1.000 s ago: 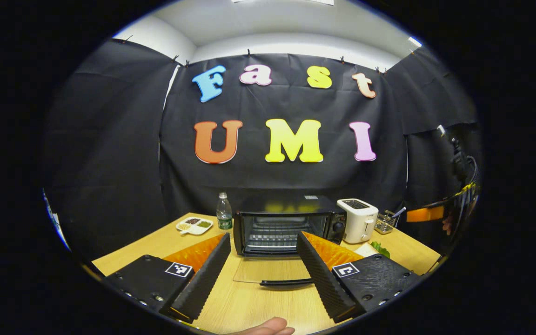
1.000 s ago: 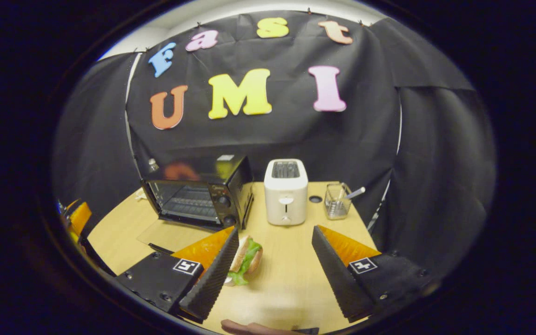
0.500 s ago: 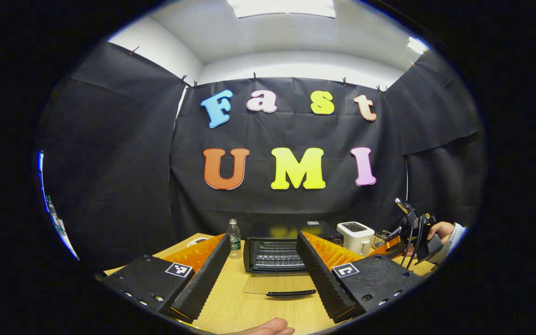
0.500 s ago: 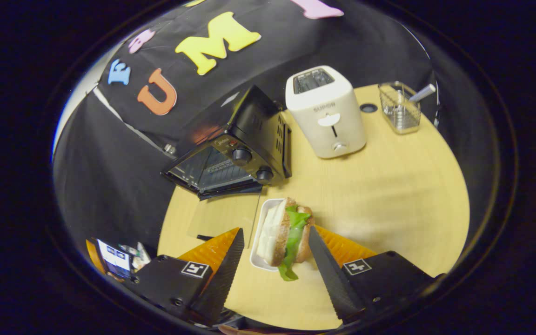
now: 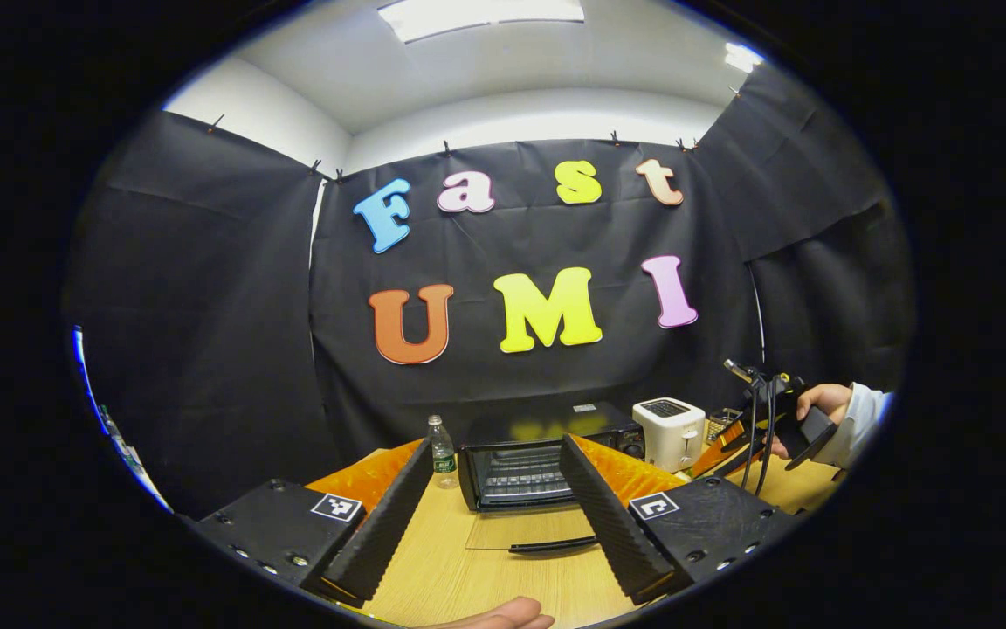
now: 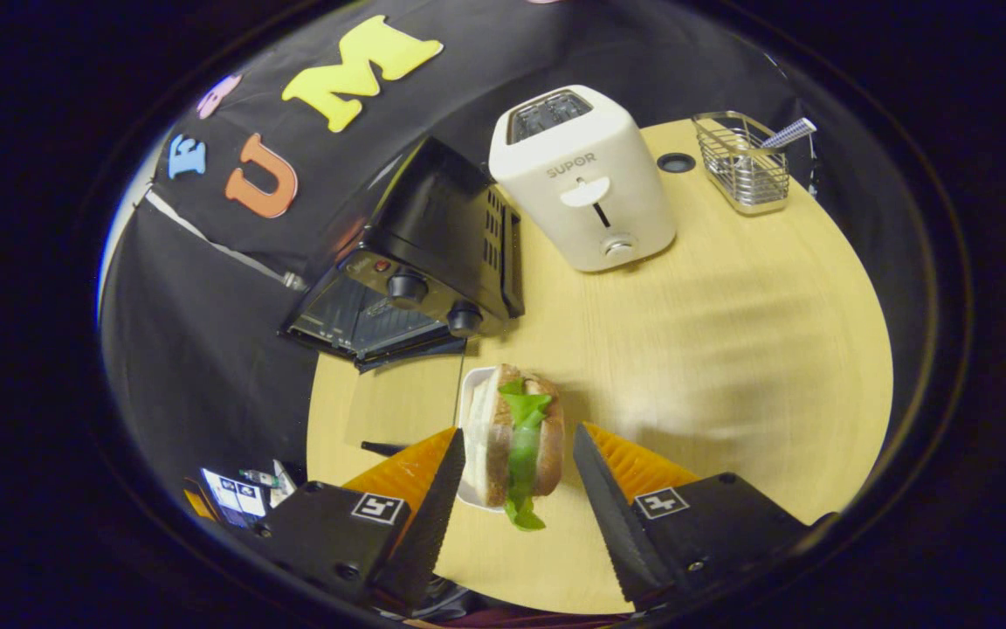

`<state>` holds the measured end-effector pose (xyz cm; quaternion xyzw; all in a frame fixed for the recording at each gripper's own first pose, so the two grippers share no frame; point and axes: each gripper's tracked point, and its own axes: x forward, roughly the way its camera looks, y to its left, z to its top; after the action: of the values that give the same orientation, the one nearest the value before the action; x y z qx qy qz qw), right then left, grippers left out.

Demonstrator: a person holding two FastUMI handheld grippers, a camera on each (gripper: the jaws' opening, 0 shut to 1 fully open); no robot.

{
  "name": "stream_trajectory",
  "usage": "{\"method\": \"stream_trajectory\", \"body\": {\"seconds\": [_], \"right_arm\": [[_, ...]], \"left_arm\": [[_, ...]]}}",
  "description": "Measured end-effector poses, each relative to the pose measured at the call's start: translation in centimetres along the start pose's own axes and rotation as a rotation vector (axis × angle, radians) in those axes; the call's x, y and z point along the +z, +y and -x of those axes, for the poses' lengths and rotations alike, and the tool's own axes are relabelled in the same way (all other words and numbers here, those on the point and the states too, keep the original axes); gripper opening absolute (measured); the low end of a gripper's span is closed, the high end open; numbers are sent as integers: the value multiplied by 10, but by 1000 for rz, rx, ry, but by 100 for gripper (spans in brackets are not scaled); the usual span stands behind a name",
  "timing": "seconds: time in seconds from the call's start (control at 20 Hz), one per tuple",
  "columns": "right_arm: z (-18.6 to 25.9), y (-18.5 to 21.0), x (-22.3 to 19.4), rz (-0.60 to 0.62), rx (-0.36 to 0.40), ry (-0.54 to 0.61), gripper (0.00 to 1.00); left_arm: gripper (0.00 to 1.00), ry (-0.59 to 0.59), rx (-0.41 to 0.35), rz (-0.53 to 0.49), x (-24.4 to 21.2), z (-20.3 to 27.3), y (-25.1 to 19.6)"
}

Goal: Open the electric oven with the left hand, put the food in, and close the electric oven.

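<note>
On the desk [image 6: 713,297], one oven [image 6: 420,262] stands with its glass door [image 5: 525,528] dropped flat, at about 10 o'clock from the sandwich in the right gripper view; the open mouth suggests the first step is done and the cavity is ready to take the food. One toaster [image 6: 586,179] sits just beside the oven at 12 o'clock, one wire basket [image 6: 743,162] holding a single utensil stands at 1 o'clock near the far edge, and one bottle [image 5: 443,454] waits left of the oven in the left gripper view. One sandwich [image 6: 516,437], with lettuce hanging out, lies in one small white tray [image 6: 472,411] in front of the oven's control end, a short carry from the open door. The right gripper [image 6: 512,463] hangs over it, jaws wide and straddling the bread without touching, seemingly lined up for the pick. The left gripper [image 5: 485,472] hovers low over the desk facing the oven, jaws wide and holding nothing, well back from the door handle, probably kept out of the loading path. A hand [image 5: 822,406] grips the right tool at 3 o'clock in the left gripper view.
</note>
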<state>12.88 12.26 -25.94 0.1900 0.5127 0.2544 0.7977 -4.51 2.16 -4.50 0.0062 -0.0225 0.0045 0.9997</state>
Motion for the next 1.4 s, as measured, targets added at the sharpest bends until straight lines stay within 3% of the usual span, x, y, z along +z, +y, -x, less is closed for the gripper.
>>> {"method": "stream_trajectory", "body": {"seconds": [0.25,0.35,0.45,0.55,0.6,0.65,0.75,0.8,1.15,1.4], "right_arm": [[-19,-9,-1,-5,9,50,82],[-29,-9,-1,-46,49,71,81],[-33,-3,-13,-105,106,138,54],[-33,1,-18,-144,154,161,47],[-34,3,-18,-158,171,160,54],[-32,3,-20,-164,178,155,36],[-24,2,-23,-175,184,137,30],[-20,3,-23,-181,185,120,38],[18,39,-28,-195,251,-62,37],[1,85,-40,-229,339,-154,37]], "left_arm": [[95,24,-5,15,-7,-1,-1],[95,40,-12,14,-11,2,-1],[95,43,-1,2,-14,3,3],[95,44,5,6,-15,5,6],[95,46,4,14,-16,5,6],[95,46,3,24,-16,6,7],[95,48,3,48,-20,6,11],[95,49,1,58,-20,7,12],[95,37,11,78,-24,16,32],[95,51,35,76,-28,17,51]]}}
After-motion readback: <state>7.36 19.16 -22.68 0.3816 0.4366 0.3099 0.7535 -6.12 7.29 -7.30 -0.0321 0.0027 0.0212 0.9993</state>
